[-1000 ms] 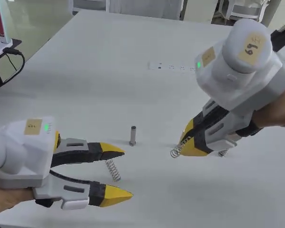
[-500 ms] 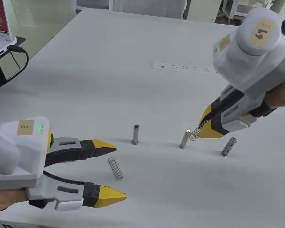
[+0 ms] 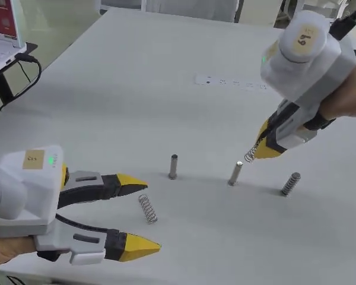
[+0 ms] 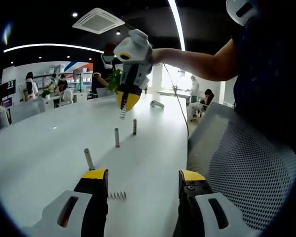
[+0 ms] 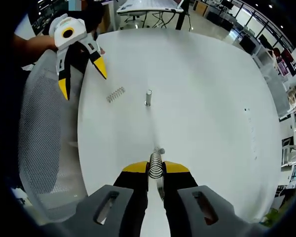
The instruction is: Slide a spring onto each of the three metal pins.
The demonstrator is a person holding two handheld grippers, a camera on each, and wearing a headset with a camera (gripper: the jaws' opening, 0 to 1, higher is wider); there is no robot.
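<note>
right gripper [image 3: 256, 153], fingers clenched on a spring [image 5: 156, 164] just by the middle pin [image 3: 235, 173] right of centre, should square it over the tip, then lower straight. left gripper [image 3: 152, 214] gapes empty at lower left.

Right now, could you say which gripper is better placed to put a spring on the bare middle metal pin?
Right. The right gripper is shut on a small coiled steel spring close above the bare middle metal pin; the left gripper is open, empty, and beside a loose spring.
</note>
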